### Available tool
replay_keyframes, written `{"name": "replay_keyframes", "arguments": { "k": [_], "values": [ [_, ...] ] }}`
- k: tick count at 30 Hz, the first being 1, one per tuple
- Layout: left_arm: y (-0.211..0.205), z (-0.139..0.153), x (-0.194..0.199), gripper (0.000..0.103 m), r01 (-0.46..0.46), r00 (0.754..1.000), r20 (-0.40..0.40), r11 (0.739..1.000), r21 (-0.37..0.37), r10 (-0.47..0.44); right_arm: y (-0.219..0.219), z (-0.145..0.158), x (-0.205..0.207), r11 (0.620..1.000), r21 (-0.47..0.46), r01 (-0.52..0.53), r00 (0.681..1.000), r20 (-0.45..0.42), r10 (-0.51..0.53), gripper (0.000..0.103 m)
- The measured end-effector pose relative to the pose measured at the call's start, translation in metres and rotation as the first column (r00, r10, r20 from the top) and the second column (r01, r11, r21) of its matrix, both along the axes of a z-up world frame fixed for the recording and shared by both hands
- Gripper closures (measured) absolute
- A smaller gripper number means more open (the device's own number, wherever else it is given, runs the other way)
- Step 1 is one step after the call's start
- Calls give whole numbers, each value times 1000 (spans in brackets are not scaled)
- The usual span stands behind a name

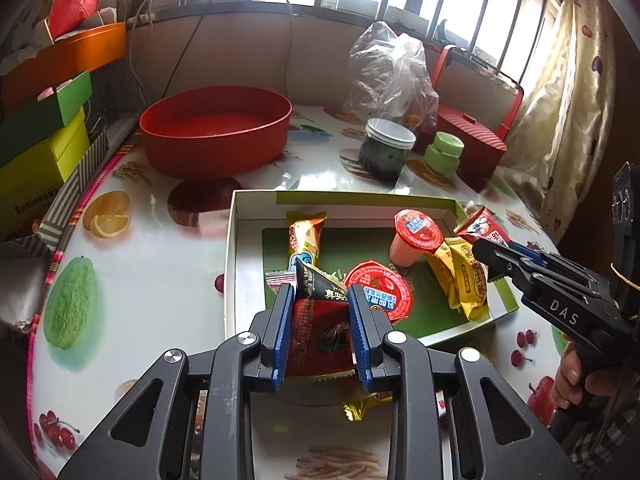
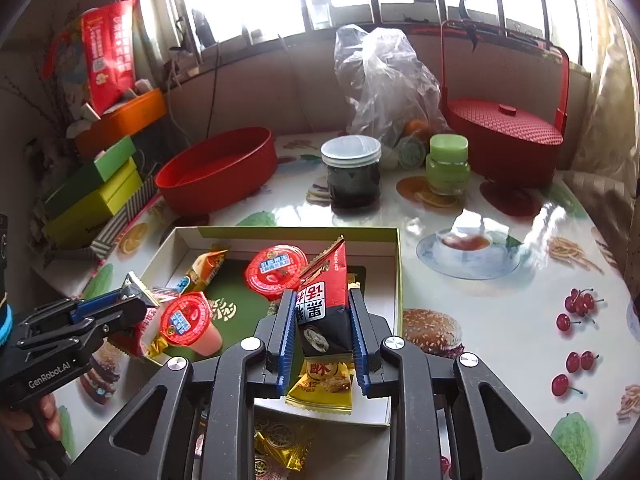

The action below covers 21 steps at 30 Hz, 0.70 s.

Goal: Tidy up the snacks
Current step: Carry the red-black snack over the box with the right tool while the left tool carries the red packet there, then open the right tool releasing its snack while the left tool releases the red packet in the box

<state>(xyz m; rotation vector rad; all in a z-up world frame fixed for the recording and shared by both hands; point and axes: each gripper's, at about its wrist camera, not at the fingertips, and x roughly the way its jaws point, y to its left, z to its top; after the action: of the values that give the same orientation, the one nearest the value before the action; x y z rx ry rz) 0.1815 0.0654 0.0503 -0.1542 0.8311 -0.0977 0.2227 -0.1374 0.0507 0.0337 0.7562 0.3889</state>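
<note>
On a fruit-print table, the left gripper (image 1: 320,300) pinches a red-and-black snack packet (image 1: 320,328) above the near left corner of an open white box (image 1: 230,264). Beside it, the right gripper (image 2: 320,308) pinches a red-and-black triangular packet (image 2: 326,300) over jelly cups (image 2: 276,272) and yellow snacks (image 2: 322,388) inside.

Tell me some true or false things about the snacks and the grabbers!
1. Both grippers hold a snack packet. True: the left gripper and right gripper each clamp a red-and-black packet.
2. The red bowl is full of snacks. False: nothing lies in it.
3. Two red-lidded jelly cups sit in the green box. True.
4. The dark jar has no lid. False: a white lid covers it.
</note>
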Motion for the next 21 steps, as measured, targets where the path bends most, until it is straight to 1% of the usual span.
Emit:
{"name": "replay_keyframes", "arguments": {
  "k": [14,17,21],
  "values": [
    [-3,-4,4,75,0,1000,-3,1000,6,0,-3,-9,5,1000,-5,16,1000,-20,-16,79],
    [-3,-3,4,75,-6,1000,-6,1000,4,6,-2,-12,6,1000,-19,16,999,-27,-17,77],
    [-6,-3,4,74,-5,1000,-10,1000,23,6,-1,-13,4,999,-32,17,1000,-23,-18,75]
  ]
}}
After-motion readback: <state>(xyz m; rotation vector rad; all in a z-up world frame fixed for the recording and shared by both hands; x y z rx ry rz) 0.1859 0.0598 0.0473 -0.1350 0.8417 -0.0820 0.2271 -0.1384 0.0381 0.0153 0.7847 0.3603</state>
